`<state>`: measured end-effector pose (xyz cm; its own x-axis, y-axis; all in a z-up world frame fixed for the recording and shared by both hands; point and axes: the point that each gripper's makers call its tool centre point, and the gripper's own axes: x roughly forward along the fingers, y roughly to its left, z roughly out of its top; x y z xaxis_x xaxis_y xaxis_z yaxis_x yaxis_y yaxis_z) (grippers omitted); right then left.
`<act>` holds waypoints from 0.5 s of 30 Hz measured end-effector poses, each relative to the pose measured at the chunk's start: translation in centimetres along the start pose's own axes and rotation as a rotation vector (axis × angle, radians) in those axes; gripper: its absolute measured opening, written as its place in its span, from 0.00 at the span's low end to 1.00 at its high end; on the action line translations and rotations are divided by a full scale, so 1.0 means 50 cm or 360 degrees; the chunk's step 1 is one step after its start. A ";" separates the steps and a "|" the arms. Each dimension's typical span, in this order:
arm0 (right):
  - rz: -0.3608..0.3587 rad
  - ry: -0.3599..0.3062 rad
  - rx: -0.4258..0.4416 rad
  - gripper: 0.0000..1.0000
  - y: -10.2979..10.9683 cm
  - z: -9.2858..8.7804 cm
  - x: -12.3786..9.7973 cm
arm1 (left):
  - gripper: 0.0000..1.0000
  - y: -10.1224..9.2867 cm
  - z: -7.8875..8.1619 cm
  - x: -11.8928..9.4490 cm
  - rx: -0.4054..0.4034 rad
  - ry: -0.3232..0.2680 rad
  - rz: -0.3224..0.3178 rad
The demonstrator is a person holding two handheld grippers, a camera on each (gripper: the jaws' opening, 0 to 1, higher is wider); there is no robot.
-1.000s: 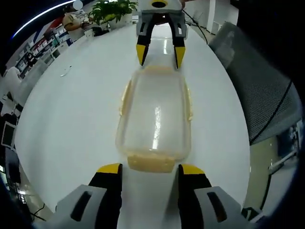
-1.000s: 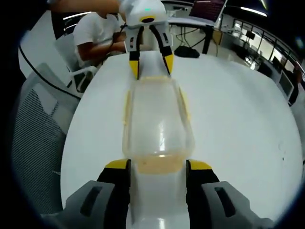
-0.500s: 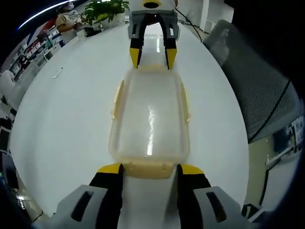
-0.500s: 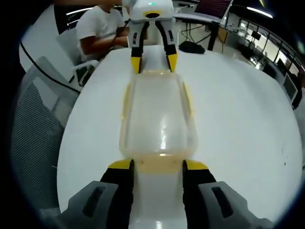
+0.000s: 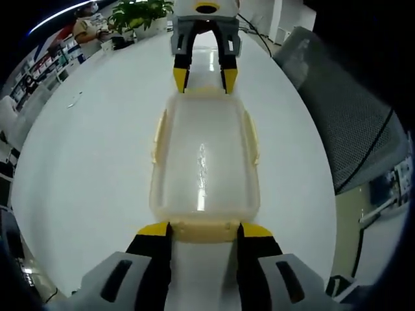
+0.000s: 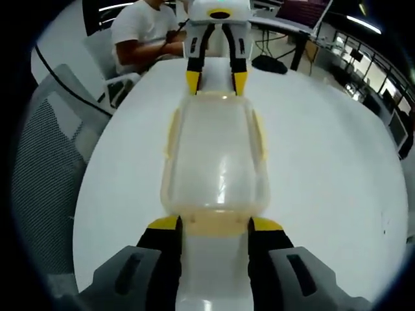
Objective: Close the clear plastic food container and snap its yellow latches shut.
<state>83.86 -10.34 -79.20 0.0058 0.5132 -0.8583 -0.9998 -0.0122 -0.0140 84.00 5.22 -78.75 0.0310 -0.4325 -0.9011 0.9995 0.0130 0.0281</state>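
Note:
A clear plastic container (image 5: 202,162) with its lid on lies lengthwise on the white table (image 5: 84,162). Pale yellow latches sit on its long sides (image 5: 157,133) and at both ends. My left gripper (image 5: 205,230) stands open, its yellow tips on either side of the near end latch (image 5: 204,228). At the far end my right gripper (image 5: 201,78) straddles the other end latch. In the right gripper view the container (image 6: 216,155) runs away from my open right gripper (image 6: 214,225), whose tips flank the end latch (image 6: 214,222). The left gripper (image 6: 216,83) is at the far end.
A grey mesh chair (image 5: 350,116) stands by the table's edge, also seen as a mesh chair (image 6: 45,168) in the right gripper view. A person in a white shirt (image 6: 146,32) sits at the far side. Potted plants (image 5: 139,13) stand beyond the table.
Both grippers have come in closer to the container's ends. Each end latch now lies between a pair of yellow tips, and the jaws have narrowed slightly.

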 end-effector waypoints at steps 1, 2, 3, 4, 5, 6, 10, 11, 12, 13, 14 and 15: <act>-0.0002 -0.0001 0.0001 0.36 -0.001 0.000 0.000 | 0.33 -0.001 0.000 0.000 -0.0002 0.0005 0.0003; -0.0004 -0.0001 -0.0001 0.36 -0.001 0.000 0.000 | 0.33 0.000 0.001 0.000 -0.0003 0.0009 0.0006; -0.0007 -0.0001 -0.0003 0.36 -0.001 -0.001 -0.001 | 0.33 -0.001 0.001 0.000 -0.0008 0.0014 0.0011; -0.0009 0.0000 -0.0005 0.36 -0.001 -0.001 -0.002 | 0.32 0.000 0.001 -0.001 -0.0018 0.0018 0.0015; -0.0013 0.0003 -0.0011 0.36 -0.002 -0.001 -0.002 | 0.32 -0.001 0.001 -0.001 -0.0025 0.0021 0.0014; -0.0014 0.0003 -0.0019 0.35 -0.001 -0.001 -0.002 | 0.32 -0.003 0.001 0.000 -0.0030 0.0022 0.0008; -0.0004 0.0006 -0.0023 0.35 0.002 -0.002 -0.003 | 0.32 -0.007 0.003 -0.002 -0.0039 0.0034 -0.0010; -0.0003 0.0007 -0.0024 0.35 0.003 -0.002 -0.004 | 0.32 -0.008 0.004 -0.002 -0.0039 0.0035 -0.0009; 0.0001 0.0002 -0.0018 0.35 0.004 -0.001 -0.006 | 0.32 -0.007 0.005 -0.003 -0.0030 0.0042 -0.0006; 0.0002 0.0000 -0.0016 0.35 0.004 0.000 -0.007 | 0.32 -0.007 0.005 -0.004 -0.0028 0.0044 -0.0003; 0.0001 -0.0002 -0.0022 0.35 0.005 0.000 -0.009 | 0.32 -0.008 0.007 -0.006 -0.0031 0.0047 -0.0005; -0.0002 -0.0004 -0.0033 0.34 0.005 0.000 -0.010 | 0.32 -0.010 0.008 -0.007 -0.0032 0.0046 -0.0011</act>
<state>83.62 -10.57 -78.78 0.0072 0.5155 -0.8568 -0.9992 -0.0291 -0.0259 83.50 5.01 -78.26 0.0236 -0.4062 -0.9135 0.9995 0.0285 0.0131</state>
